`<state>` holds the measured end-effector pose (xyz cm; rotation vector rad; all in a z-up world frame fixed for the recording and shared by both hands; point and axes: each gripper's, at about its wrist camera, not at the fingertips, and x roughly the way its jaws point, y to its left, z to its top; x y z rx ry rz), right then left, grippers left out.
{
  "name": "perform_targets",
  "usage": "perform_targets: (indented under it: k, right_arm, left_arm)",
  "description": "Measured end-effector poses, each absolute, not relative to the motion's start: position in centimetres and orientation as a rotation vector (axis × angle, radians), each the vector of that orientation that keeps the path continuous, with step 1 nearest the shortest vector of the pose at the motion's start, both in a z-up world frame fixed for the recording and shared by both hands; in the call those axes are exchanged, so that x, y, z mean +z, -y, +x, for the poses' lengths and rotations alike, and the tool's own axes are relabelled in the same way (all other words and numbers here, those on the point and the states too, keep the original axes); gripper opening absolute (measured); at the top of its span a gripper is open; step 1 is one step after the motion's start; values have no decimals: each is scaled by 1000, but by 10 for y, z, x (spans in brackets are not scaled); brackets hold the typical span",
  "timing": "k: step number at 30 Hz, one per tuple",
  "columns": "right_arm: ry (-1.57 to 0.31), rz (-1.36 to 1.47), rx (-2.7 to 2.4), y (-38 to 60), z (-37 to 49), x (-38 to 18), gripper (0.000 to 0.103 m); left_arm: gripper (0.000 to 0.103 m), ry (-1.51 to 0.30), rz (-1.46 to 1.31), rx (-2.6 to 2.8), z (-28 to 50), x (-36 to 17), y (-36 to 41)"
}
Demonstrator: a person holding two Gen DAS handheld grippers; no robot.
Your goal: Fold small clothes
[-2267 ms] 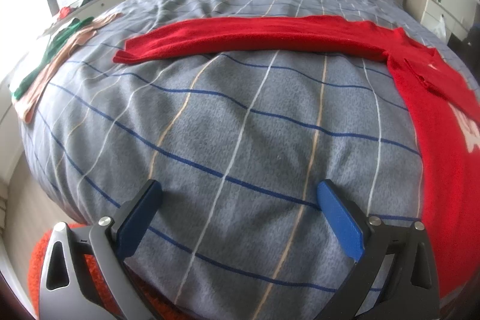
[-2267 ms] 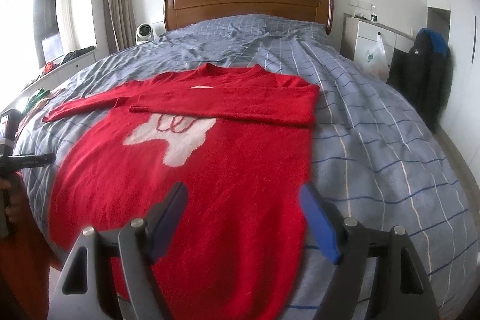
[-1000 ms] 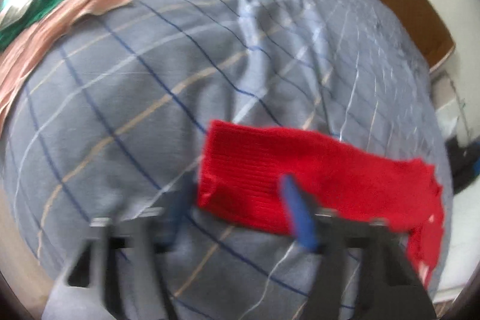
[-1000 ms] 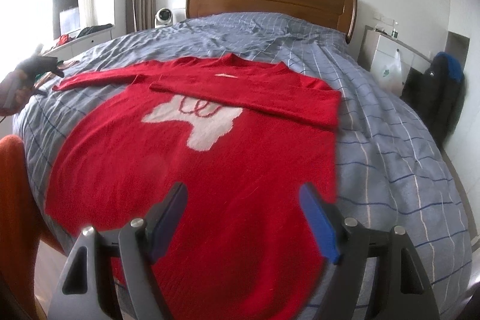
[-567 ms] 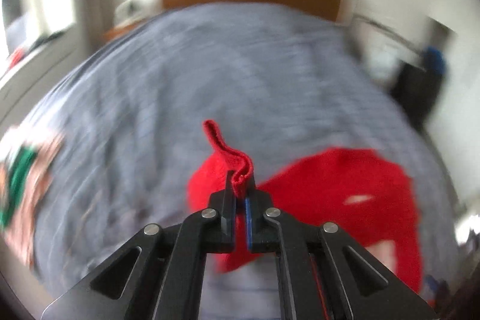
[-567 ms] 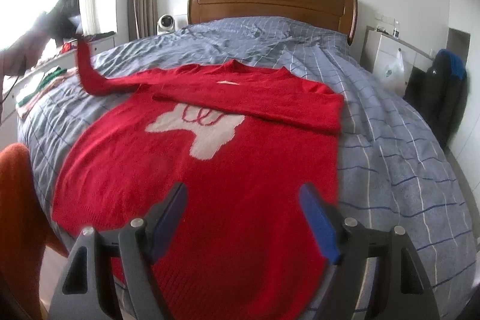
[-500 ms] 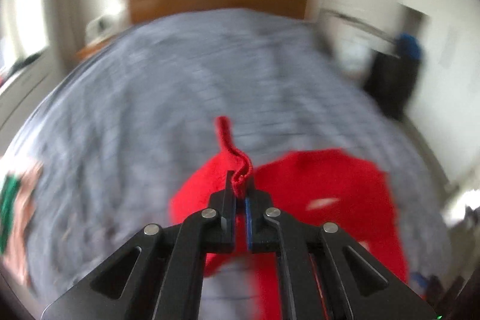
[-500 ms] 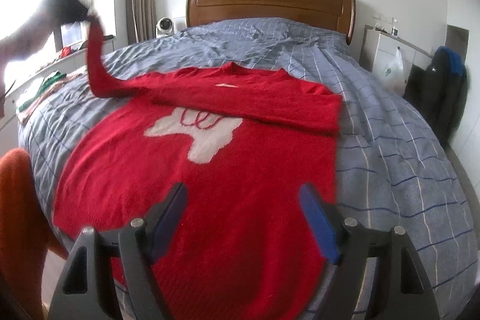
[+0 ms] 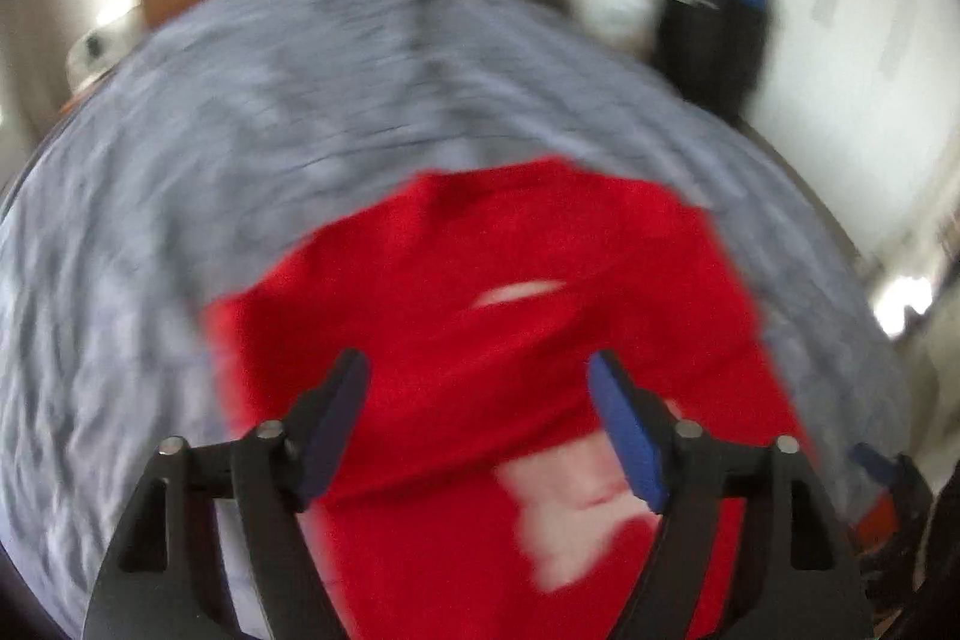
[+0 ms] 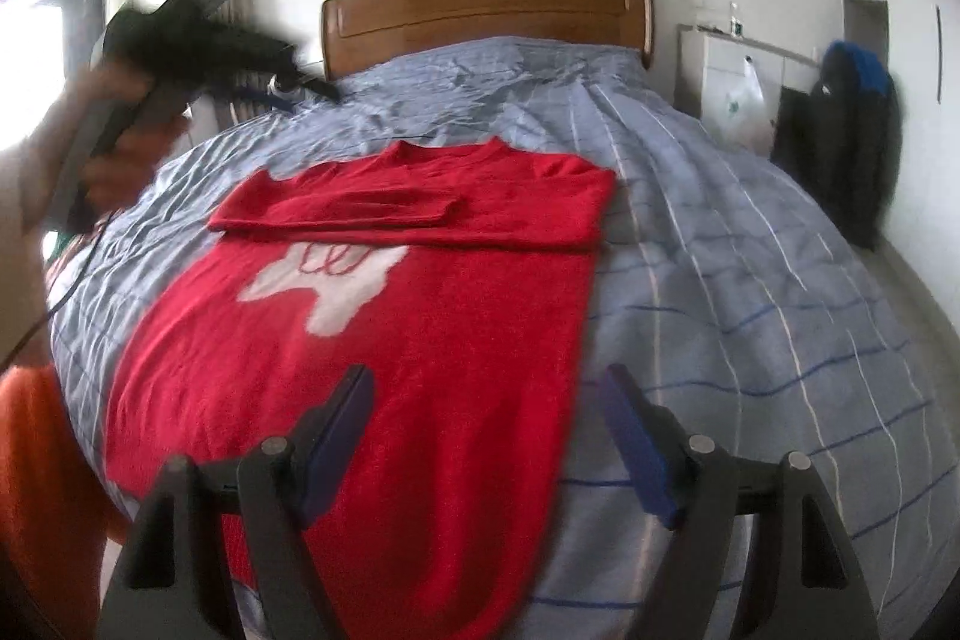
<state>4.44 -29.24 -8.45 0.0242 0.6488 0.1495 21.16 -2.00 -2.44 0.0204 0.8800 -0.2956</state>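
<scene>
The red sweater (image 10: 372, 340) lies flat on the grey checked bedspread (image 10: 750, 280), neck toward the wooden headboard (image 10: 486, 10) and hem hanging toward the near edge of the bed, so its long axis runs away from the person, from hem to collar. Both sleeves (image 10: 336, 211) are laid across the chest in a band just above the white motif (image 10: 324, 286), leaving a tall rectangle. The right gripper (image 10: 489, 436) hangs just over the lower right part of the body, near the hem, with its blue pads spread wide and nothing between them. The left gripper (image 9: 477, 424) is up over the sleeve band near the collar; its jaws have just been opening, and they stand apart with no cloth in them, the sleeve lying on the chest below. The next fold probably runs along that long axis, hem up to the shoulders, and the right hand sits nearer the hem than the left.
</scene>
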Motion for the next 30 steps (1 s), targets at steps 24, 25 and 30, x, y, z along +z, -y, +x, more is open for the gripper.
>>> perform_targets:
  k: [24, 25, 30]
  right_arm:
    - [-1125, 654, 230, 262, 295, -133, 26]
    - [-1113, 647, 236, 258, 298, -130, 7]
    - [-864, 475, 169, 259, 277, -64, 7]
  left_arm:
    - [100, -741, -107, -45, 126, -150, -122]
    - [100, -741, -108, -46, 126, -150, -122]
    - [101, -739, -98, -38, 126, -152, -121]
